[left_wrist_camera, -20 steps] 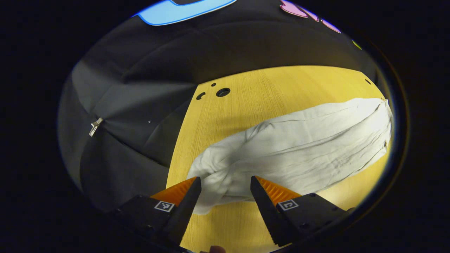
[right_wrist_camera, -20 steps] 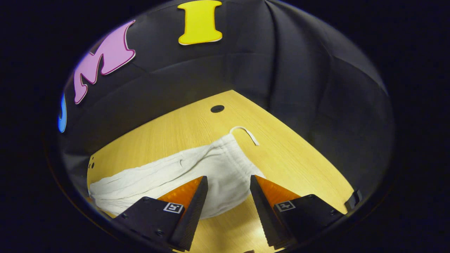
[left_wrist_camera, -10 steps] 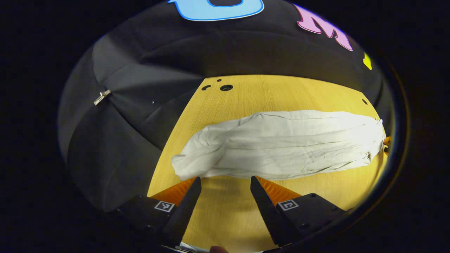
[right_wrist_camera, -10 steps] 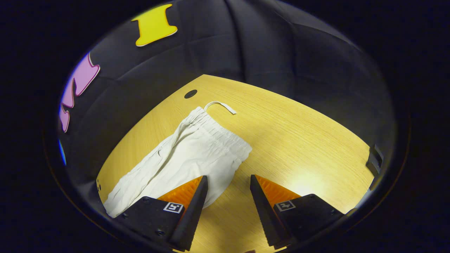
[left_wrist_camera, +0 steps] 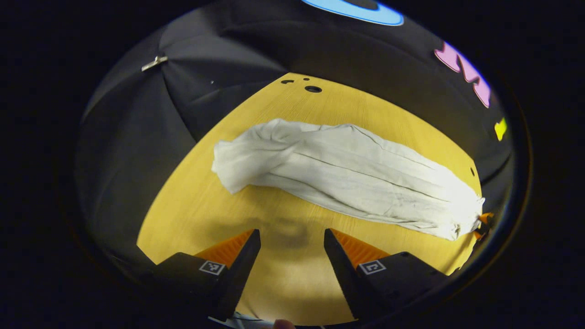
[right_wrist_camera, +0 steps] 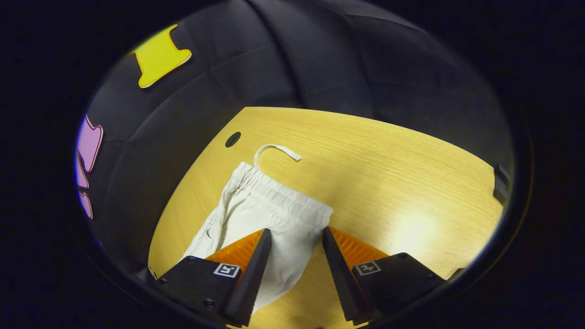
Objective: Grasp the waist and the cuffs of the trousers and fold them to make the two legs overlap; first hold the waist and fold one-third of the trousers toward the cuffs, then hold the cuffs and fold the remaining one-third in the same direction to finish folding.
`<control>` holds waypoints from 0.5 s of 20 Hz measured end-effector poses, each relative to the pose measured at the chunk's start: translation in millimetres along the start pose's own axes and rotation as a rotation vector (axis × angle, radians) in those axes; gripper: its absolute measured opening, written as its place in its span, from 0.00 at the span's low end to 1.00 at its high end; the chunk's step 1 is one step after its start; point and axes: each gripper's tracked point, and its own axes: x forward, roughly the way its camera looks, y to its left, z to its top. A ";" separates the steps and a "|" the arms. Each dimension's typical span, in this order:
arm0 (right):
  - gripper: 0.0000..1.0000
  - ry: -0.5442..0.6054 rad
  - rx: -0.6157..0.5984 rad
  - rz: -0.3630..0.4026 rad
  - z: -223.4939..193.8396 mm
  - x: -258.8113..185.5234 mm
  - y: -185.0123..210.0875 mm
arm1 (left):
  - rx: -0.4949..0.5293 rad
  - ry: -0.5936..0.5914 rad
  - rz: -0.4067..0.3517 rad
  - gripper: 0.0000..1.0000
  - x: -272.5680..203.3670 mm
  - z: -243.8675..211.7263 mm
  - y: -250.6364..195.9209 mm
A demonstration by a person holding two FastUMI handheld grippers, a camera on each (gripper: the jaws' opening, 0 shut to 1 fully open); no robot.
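We note the trousers (left_wrist_camera: 347, 176) flat on the table (right_wrist_camera: 402, 183), long axis crosswise, waist (right_wrist_camera: 283, 205) between the open right gripper (right_wrist_camera: 292, 256) fingers, cuffs ahead of the open, empty left gripper (left_wrist_camera: 292, 256).

Left gripper view looks down along its tool (left_wrist_camera: 292, 237) from well back, across the bench (left_wrist_camera: 192, 205) – right gripper view sits close above the trousers (right_wrist_camera: 269, 214) waist end; both share the trousers (left_wrist_camera: 347, 173) and bench (right_wrist_camera: 388, 183)
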 end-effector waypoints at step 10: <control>0.08 0.037 -0.013 0.052 -7.0 6.8 2.3 | -0.337 0.038 -0.095 0.90 31.9 22.9 -7.6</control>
